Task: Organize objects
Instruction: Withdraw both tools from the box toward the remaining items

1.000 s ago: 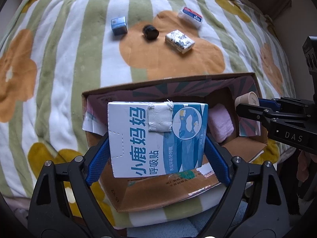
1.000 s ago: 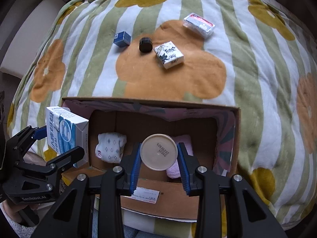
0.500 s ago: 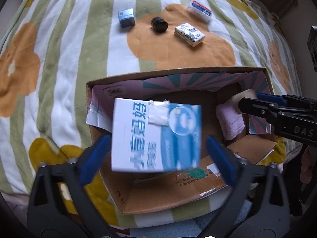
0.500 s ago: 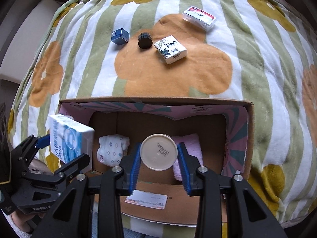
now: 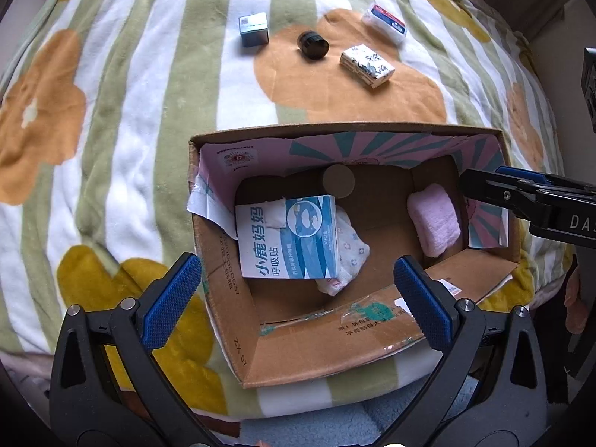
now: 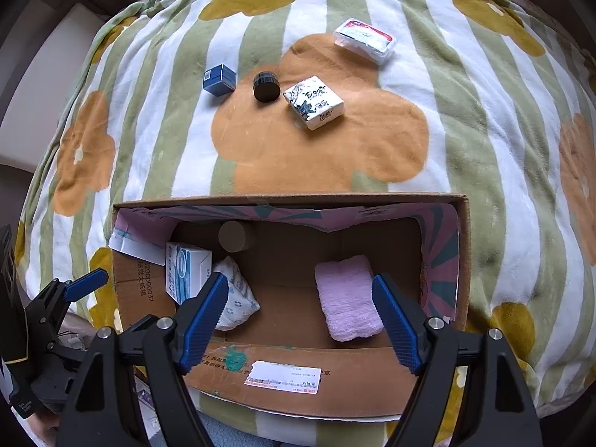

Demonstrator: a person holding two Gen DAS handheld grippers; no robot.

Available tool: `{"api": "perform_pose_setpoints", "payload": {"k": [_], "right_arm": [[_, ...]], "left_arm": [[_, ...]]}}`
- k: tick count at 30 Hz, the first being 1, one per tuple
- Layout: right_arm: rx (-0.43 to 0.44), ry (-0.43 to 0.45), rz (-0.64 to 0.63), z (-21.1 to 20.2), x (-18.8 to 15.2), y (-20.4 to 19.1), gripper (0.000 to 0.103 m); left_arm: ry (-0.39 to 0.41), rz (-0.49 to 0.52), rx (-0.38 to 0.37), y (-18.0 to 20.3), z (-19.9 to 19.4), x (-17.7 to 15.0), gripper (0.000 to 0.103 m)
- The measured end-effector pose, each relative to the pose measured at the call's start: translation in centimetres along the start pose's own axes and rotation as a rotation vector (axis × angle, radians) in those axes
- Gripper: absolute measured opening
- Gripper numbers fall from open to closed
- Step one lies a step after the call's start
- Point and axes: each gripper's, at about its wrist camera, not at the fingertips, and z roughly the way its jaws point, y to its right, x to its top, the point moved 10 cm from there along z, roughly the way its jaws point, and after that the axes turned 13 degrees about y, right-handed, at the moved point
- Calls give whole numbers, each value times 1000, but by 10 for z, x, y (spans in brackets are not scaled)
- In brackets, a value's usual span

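An open cardboard carton (image 5: 223, 298) (image 6: 298, 368) sits on a flowered blanket. Inside it lie a blue-and-white box (image 5: 287, 236) (image 6: 186, 273), a patterned white packet (image 5: 352, 257) (image 6: 234, 298), a pink folded cloth (image 5: 434, 223) (image 6: 346, 298) and a beige round cup (image 5: 338, 180) (image 6: 232, 236), which looks blurred near the far wall. My left gripper (image 5: 298, 290) hangs open above the carton's left half with nothing between its fingers. My right gripper (image 6: 298, 316) is over the near wall, its jaws opening and empty.
Beyond the carton, on the blanket (image 6: 320, 156), lie a small blue box (image 6: 219, 79), a black jar (image 6: 266, 86), a printed tissue pack (image 6: 313, 102) and a clear pack with a red label (image 6: 365, 41). The blanket drops away at its edges.
The left gripper opened and the blue-and-white box dropped into the carton. The right gripper let go of the beige cup, which now lies deeper in the carton.
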Motion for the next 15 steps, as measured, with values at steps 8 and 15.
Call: {"api": "perform_pose_setpoints", "payload": {"k": [8, 15], "right_arm": [[19, -1, 9, -11, 5, -1, 76], [27, 28, 4, -30, 19, -4, 76]], "left_arm": [[29, -39, -31, 3, -22, 18, 103], [69, -55, -46, 5, -45, 45, 103]]}}
